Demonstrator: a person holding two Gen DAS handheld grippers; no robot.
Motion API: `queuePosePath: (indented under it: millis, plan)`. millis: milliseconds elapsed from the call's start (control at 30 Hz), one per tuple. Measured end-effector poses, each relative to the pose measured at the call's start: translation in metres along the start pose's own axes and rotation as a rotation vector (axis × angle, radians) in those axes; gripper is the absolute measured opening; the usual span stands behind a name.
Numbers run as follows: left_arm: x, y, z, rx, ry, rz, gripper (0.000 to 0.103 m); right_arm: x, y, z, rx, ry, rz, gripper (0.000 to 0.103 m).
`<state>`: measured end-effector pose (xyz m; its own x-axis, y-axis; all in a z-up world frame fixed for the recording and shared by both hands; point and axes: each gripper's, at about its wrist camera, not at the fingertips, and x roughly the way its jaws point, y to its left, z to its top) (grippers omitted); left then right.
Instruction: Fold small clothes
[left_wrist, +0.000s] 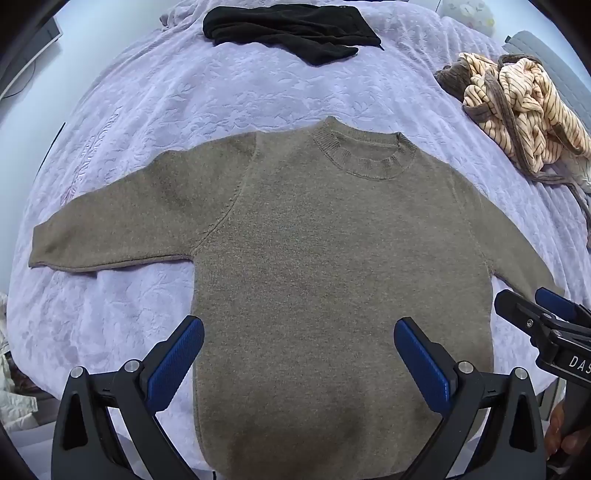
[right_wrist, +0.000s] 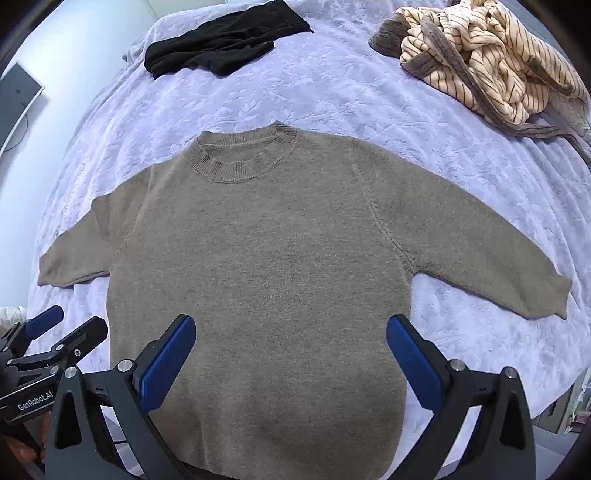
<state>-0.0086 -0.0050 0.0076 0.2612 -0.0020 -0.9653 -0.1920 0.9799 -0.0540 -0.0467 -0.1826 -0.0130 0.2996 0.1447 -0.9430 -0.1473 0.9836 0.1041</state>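
A small brown knit sweater (left_wrist: 332, 251) lies flat, front up, on the lilac bedspread (left_wrist: 221, 96), collar away from me and both sleeves spread out. It also shows in the right wrist view (right_wrist: 266, 266). My left gripper (left_wrist: 299, 354) is open and empty, hovering over the sweater's lower body near the hem. My right gripper (right_wrist: 291, 350) is open and empty, also above the lower body. Each gripper appears at the edge of the other's view: the right one (left_wrist: 535, 310), the left one (right_wrist: 62, 328).
A black garment (left_wrist: 291, 29) lies at the far side of the bed, also in the right wrist view (right_wrist: 221, 48). A crumpled cream striped garment (left_wrist: 524, 110) sits at the far right, also in the right wrist view (right_wrist: 487, 62). A monitor (right_wrist: 14, 107) stands left of the bed.
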Motion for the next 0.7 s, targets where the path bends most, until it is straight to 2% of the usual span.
queuePosePath:
  millis: [700]
  plan:
    - [0.0008, 0.005, -0.0027, -0.017, -0.003, 0.007, 0.103, 0.0027, 0.0013, 0.0, -0.002, -0.001, 0.001, 0.103]
